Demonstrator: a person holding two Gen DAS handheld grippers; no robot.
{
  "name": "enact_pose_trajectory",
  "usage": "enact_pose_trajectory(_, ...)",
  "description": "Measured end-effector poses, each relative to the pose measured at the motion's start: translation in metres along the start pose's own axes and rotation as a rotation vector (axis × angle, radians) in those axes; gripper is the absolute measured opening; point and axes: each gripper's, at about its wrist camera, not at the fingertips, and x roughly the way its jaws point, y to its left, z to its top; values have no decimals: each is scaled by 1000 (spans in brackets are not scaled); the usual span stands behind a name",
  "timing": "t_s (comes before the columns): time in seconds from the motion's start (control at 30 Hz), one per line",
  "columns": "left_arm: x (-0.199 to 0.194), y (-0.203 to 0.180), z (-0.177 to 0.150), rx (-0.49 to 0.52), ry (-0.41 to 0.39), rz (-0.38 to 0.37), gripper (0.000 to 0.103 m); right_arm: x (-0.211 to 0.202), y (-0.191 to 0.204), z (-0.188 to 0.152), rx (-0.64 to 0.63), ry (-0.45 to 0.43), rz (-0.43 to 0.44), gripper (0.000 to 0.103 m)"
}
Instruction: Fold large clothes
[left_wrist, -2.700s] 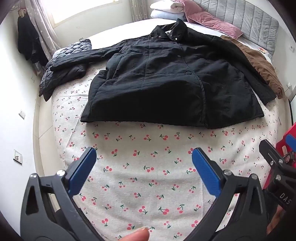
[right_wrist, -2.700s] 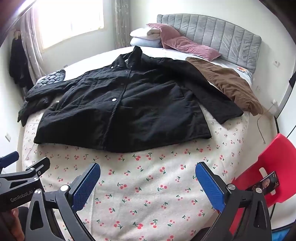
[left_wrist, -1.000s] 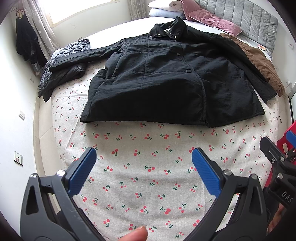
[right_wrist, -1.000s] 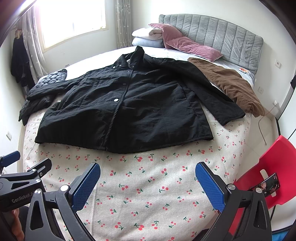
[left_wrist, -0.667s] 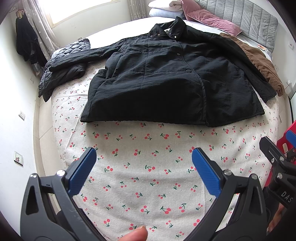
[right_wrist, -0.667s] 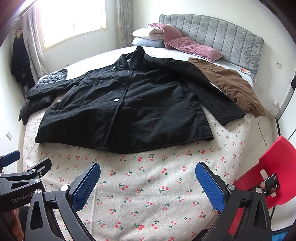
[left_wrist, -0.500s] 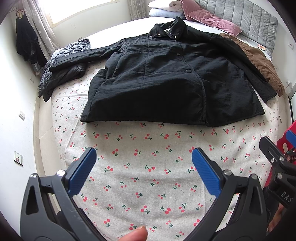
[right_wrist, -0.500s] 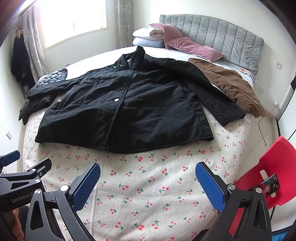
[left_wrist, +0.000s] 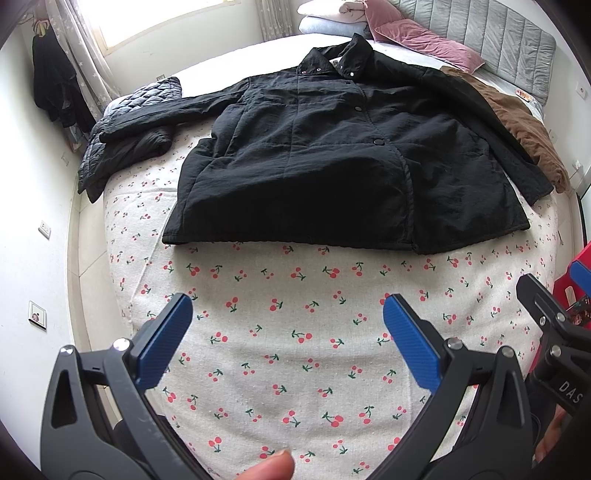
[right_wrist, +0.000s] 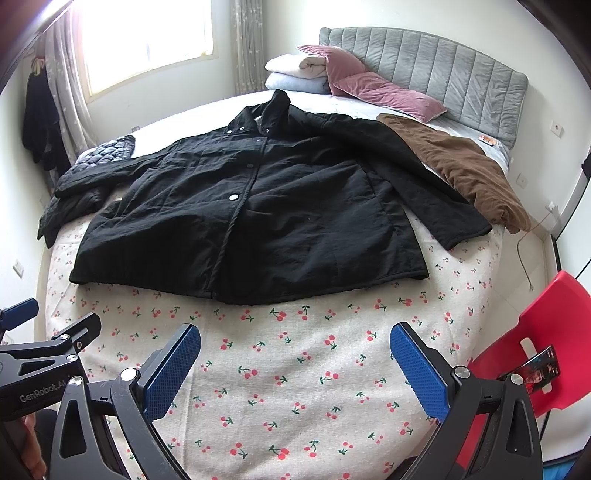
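Black coat (left_wrist: 343, 155) flat on the cherry-print bed (left_wrist: 295, 350); left gripper (left_wrist: 288, 328) and right gripper (right_wrist: 295, 354) level above it, jaws wide, empty.

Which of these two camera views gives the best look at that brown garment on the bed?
The right wrist view: the brown garment lies whole beside the black coat, down to its end at the bed's edge. The left wrist view squeezes the garment into its distorted right edge.

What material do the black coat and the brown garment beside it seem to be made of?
Black coat: probably padded matte woven fabric, judging by its fine crinkles, stitched lines and snap buttons. Brown garment: apparently soft, napped fabric, maybe corduroy or fleece; no sheen.
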Motion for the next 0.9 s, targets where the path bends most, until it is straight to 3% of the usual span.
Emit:
enact_pose_trajectory(0.37,10,5,6,5,-3,3,103,10,0,3,-12,13,0,103)
enact_pose_trajectory(0.47,17,10,9,-2,5,-27,103,15,-1,7,-18,17,-9,103)
enact_pose_trajectory(0.63,23,20,13,3,-48,-68,103,26,-8,13,-31,39,-4,103)
enact_pose_trajectory(0.9,37,41,32,54,-11,-111,103,53,-26,25,-70,100,30,103)
